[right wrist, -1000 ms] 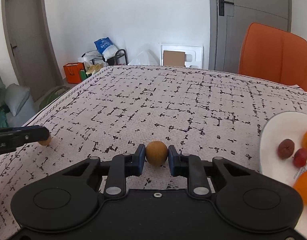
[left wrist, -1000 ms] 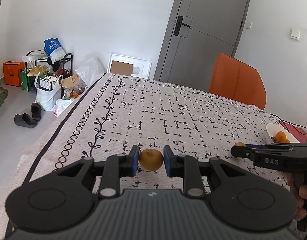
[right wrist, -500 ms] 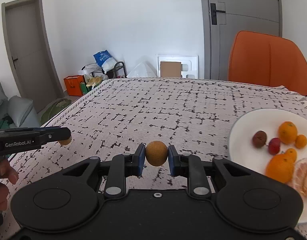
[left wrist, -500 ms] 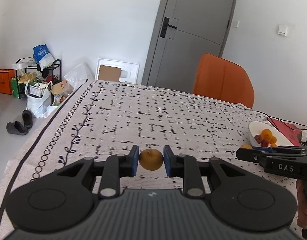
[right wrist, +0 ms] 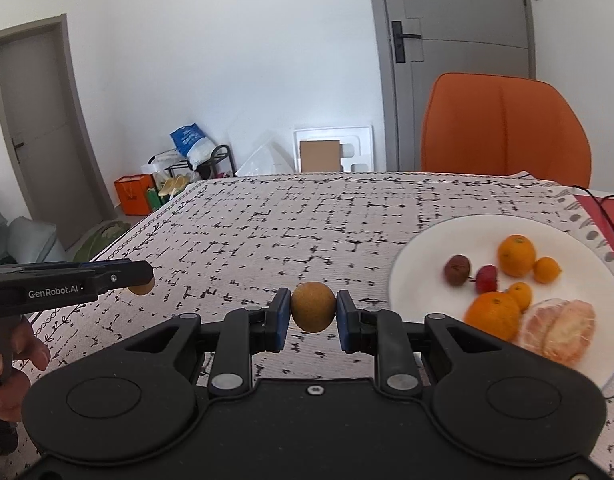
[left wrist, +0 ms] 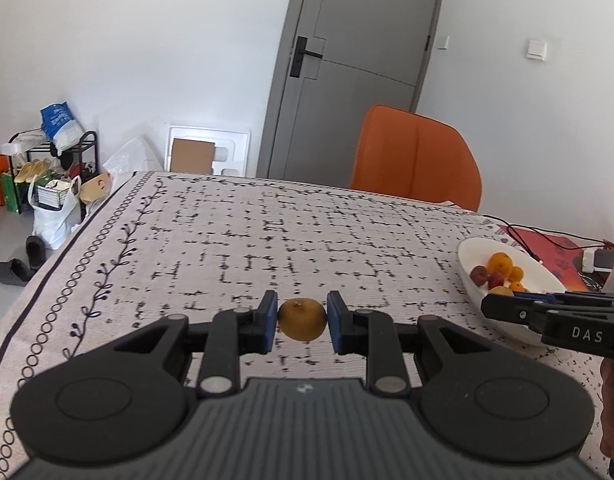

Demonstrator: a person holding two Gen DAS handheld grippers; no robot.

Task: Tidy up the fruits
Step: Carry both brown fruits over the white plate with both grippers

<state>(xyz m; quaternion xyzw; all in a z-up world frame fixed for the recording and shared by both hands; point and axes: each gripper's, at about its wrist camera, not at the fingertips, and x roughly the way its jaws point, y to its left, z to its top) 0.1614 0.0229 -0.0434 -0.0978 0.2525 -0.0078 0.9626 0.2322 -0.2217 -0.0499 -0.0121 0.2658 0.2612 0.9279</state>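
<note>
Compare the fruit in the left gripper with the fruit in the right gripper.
The left gripper's fruit is orange-yellow and glossy; the right gripper's fruit is duller and brown, with a speckled skin. The left gripper's fruit looks slightly flattened, with a dimple on top; the right gripper's fruit is a bit taller than wide. Shared: both are small, round, and clamped between blue pads by the left gripper and the right gripper, above the tablecloth.
</note>
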